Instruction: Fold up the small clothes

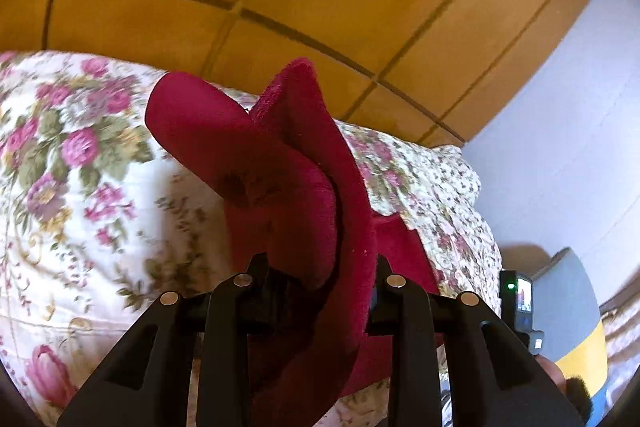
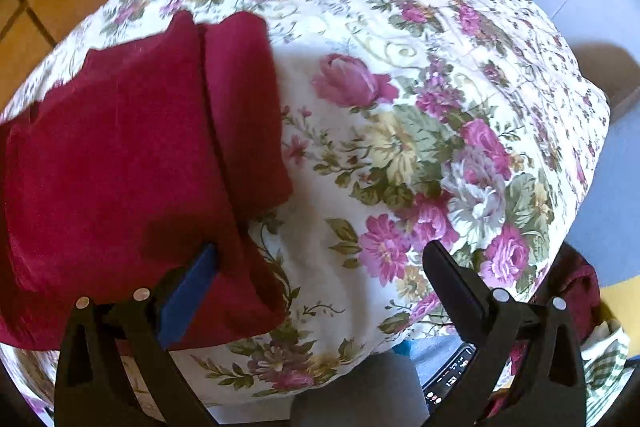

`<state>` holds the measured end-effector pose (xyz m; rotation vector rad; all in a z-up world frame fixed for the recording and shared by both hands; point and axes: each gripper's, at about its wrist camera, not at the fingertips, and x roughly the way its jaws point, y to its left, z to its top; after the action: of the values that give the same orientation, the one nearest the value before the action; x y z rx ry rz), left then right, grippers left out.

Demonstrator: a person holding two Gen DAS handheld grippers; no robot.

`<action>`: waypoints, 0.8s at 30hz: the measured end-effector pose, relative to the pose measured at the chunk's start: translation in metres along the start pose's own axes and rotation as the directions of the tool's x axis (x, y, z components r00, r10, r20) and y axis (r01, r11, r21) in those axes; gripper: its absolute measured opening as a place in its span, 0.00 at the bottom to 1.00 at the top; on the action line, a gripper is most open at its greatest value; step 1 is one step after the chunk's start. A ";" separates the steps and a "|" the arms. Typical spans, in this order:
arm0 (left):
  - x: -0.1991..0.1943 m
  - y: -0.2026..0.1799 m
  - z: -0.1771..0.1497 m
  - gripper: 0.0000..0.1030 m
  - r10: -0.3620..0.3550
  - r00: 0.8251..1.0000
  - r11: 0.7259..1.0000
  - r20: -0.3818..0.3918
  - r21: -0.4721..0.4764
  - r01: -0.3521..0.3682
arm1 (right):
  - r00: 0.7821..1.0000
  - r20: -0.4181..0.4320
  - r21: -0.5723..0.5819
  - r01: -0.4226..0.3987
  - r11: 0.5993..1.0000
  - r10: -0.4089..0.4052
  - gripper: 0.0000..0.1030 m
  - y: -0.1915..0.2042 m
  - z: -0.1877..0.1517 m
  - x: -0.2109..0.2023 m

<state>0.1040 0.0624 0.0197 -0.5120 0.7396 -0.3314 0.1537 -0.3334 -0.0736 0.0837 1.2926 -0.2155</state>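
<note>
Red cloth (image 1: 304, 187) pinched in left gripper (image 1: 320, 291); right gripper (image 2: 320, 291) jaws apart.

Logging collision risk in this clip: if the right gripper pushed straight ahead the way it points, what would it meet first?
Most likely the floral quilt. The right gripper is open with bare quilt ahead; the red cloth lies at its left finger, off the centre line. Depth is unclear.

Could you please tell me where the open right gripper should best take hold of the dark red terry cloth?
Probably the dark red terry cloth's free near corner lying on the floral quilt, approached from the right with the open right gripper. That edge lies flat and exposed, while the left gripper grips the bunched part.
</note>
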 end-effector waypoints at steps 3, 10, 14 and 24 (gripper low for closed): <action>0.009 -0.015 0.001 0.25 -0.004 1.000 1.000 -0.009 0.025 0.005 | 0.999 -0.008 0.058 -0.046 0.997 0.047 0.98 -0.008 0.000 0.000; 0.036 -0.047 -0.001 0.25 -0.003 0.999 0.997 -0.048 0.078 0.007 | 0.989 0.052 0.242 -0.146 0.959 0.137 0.98 -0.033 0.000 -0.020; 0.051 -0.067 -0.004 0.25 -0.004 0.998 0.994 -0.066 0.109 0.012 | 0.980 0.081 0.318 -0.198 0.927 0.181 0.98 -0.047 0.003 -0.028; 0.111 -0.132 -0.034 0.25 0.051 0.991 0.962 -0.122 0.271 -0.016 | 0.950 0.126 0.485 -0.309 0.818 0.284 0.98 -0.080 0.003 -0.030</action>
<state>0.1434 -0.1090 0.0099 -0.2209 0.8119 -0.4294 0.1322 -0.4090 -0.0393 0.7209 1.1301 -0.2783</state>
